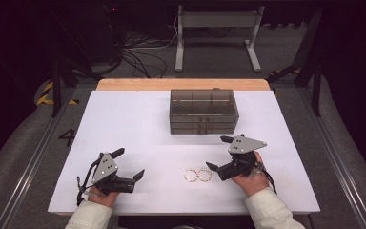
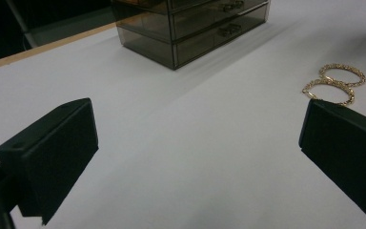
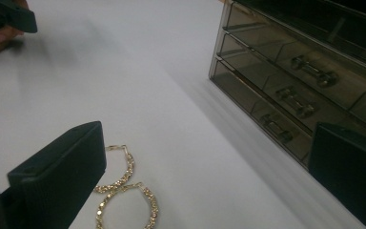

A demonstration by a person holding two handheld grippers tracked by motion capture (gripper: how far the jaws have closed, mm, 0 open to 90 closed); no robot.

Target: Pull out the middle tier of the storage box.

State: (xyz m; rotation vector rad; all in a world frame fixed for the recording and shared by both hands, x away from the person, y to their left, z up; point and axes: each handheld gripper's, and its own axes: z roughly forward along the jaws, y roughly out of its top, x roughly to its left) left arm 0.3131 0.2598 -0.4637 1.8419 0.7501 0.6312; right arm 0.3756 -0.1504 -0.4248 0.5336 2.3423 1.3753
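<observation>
Two gold hoop earrings (image 1: 198, 175) lie side by side on the white table (image 1: 138, 129), near its front edge and right of centre. In the left gripper view the earrings (image 2: 334, 83) lie at the upper right; in the right gripper view the earrings (image 3: 126, 198) rest just beyond the left jaw. A smoky clear drawer box (image 1: 203, 111) with three drawers stands at the table's back centre. My right gripper (image 1: 220, 152) is open, its lower jaw close to the right of the earrings. My left gripper (image 1: 129, 163) is open at the front left, holding nothing.
The drawer box (image 3: 305, 86) has small clear handles on its drawer fronts, which are shut. A wooden strip (image 1: 181, 84) runs along the table's far edge. Cables and a grey stand (image 1: 217, 33) sit on the floor beyond.
</observation>
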